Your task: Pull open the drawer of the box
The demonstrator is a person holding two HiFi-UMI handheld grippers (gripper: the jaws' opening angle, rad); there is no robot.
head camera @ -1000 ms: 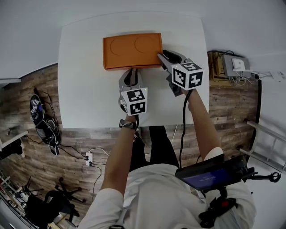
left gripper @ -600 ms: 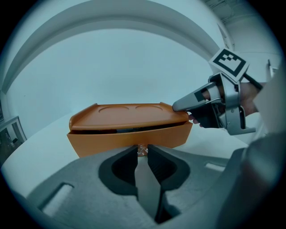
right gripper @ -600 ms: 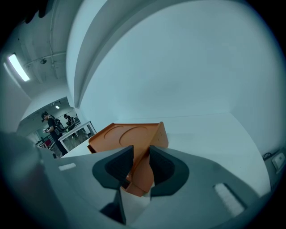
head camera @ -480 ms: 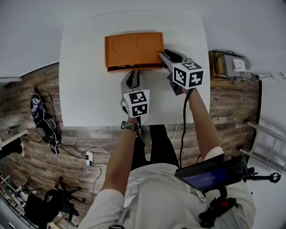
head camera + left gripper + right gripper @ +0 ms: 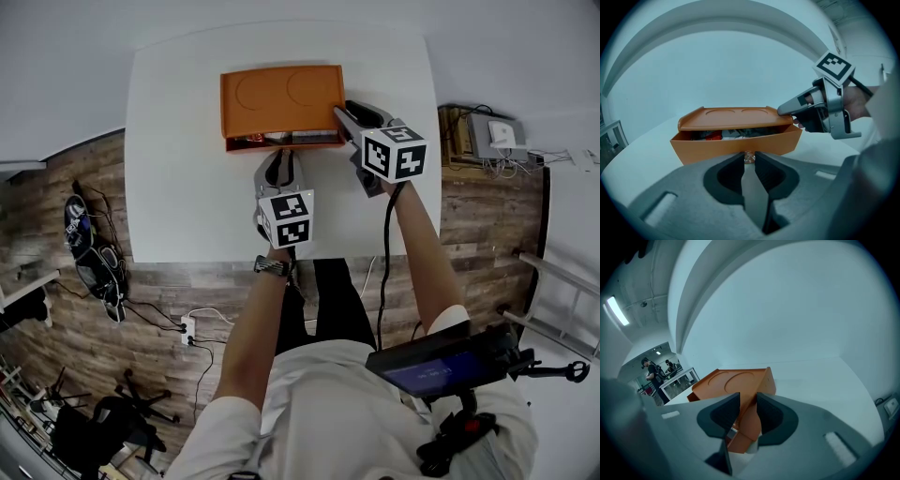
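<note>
An orange box (image 5: 279, 97) lies at the far middle of the white table (image 5: 178, 197). Its drawer (image 5: 283, 140) stands partly out toward me, and mixed small items show inside (image 5: 723, 135). My left gripper (image 5: 279, 157) is shut on the small knob (image 5: 749, 157) at the middle of the drawer front (image 5: 717, 147). My right gripper (image 5: 340, 116) is shut on the box's near right corner, with the orange wall (image 5: 749, 401) between its pads. In the left gripper view the right gripper (image 5: 788, 109) reaches the lid's right corner.
The table's near edge (image 5: 216, 264) runs just behind the left gripper's marker cube (image 5: 284, 217). Wooden floor lies around, with cables and shoes (image 5: 89, 258) at the left and a power strip (image 5: 487, 136) at the right. People stand far off (image 5: 651, 373) in the right gripper view.
The drawer has slid out toward me, so a strip of its contents now shows under the lid. The left gripper has drawn back with the knob. The right gripper has stayed at the corner.
</note>
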